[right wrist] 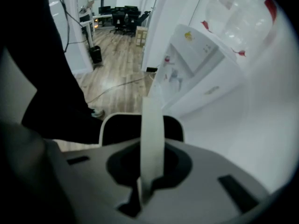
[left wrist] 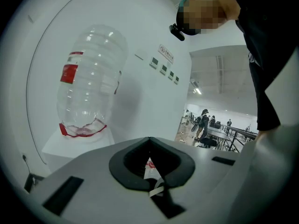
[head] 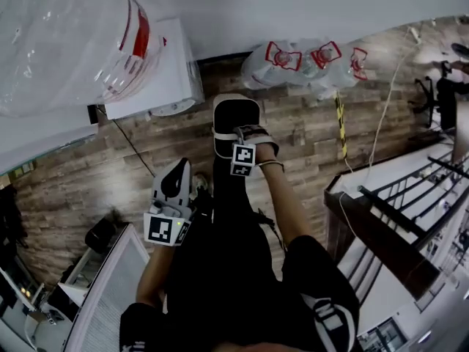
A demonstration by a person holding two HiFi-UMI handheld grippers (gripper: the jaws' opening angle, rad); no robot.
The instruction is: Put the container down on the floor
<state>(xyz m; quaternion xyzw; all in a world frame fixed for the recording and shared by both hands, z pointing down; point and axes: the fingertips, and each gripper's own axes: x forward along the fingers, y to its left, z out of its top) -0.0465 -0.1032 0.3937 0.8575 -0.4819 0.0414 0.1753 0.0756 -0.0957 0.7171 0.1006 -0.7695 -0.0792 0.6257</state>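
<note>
The container is a large clear water bottle with a red label, standing upside down on the white dispenser at the upper left. It also appears high in the left gripper view and at the top right of the right gripper view. My left gripper hangs by the person's left leg, well below the bottle, jaws together and empty. My right gripper is over the black shoe, also shut on nothing. Neither gripper touches the bottle.
Three empty clear bottles with red handles lie on the wooden floor by the white wall. A white cable runs across the floor to the right. A dark table frame stands at the right, and grey equipment at the lower left.
</note>
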